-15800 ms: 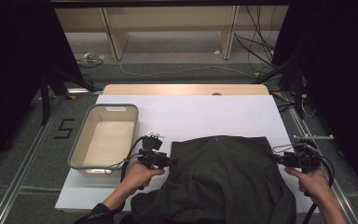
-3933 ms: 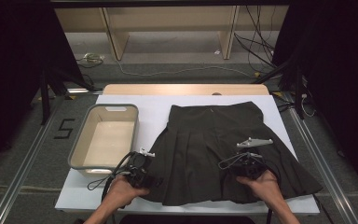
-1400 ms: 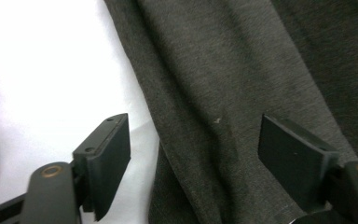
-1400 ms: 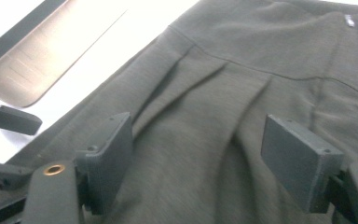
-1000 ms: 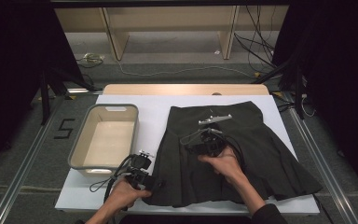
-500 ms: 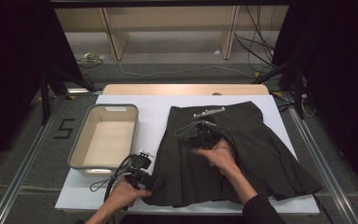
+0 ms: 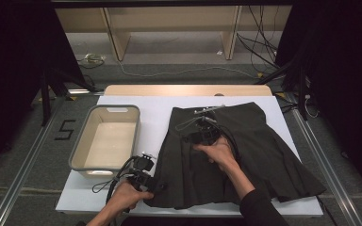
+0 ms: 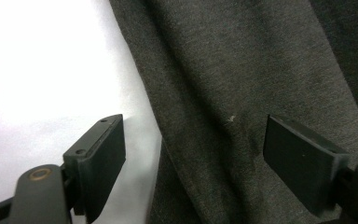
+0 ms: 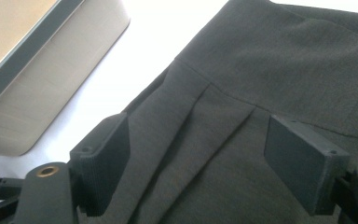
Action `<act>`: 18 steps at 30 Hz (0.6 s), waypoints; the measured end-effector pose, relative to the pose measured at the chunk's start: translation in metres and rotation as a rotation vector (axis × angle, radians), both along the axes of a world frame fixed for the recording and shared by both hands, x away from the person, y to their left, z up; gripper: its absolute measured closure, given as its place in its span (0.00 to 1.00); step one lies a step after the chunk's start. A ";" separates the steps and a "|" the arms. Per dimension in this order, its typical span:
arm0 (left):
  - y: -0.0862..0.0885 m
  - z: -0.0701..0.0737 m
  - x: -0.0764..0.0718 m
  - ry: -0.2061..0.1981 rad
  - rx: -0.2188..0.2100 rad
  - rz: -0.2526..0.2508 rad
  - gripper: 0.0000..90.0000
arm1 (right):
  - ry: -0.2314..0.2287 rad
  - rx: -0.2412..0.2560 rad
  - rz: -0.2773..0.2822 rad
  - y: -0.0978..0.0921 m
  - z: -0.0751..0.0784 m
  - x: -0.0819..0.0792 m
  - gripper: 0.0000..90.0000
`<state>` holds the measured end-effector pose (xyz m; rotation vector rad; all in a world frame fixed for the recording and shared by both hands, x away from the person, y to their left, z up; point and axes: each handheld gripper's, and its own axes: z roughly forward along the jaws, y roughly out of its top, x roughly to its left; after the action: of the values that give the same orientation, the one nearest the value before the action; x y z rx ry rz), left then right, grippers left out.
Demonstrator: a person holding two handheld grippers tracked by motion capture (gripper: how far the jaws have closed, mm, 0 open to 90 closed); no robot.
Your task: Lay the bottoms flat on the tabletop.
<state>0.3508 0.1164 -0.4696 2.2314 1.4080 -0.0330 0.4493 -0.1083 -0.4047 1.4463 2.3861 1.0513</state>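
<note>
Reaching R hand (image 7: 217, 153), tongs over skirt (image 7: 264, 150)

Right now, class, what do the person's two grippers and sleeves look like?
Both are black. The left gripper trails looped black cable; its flat rectangular pads sit beside brass-coloured screws. The right gripper carries a grey plate on top. The right arm wears a dark sleeve.

Skirt (image 7: 245, 155) laid flat on table (image 7: 155, 106), right of tub (image 7: 104, 139). Left gripper (image 7: 158, 184) placed at near-left hem; right gripper (image 7: 199, 126) positioned over waistband end.
</note>
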 end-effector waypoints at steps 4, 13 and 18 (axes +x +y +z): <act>-0.001 -0.001 0.000 0.005 -0.002 0.002 0.23 | 0.008 0.002 0.002 0.005 0.000 0.004 0.24; -0.003 -0.002 0.001 0.006 0.001 0.005 0.23 | 0.014 -0.001 0.005 0.014 0.001 0.011 0.22; -0.003 -0.002 0.001 -0.002 -0.006 0.003 0.28 | 0.015 -0.004 0.006 0.016 0.002 0.014 0.22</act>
<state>0.3517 0.1133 -0.4712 2.2236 1.4088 -0.0336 0.4628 -0.0924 -0.4030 1.4509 2.4030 1.0406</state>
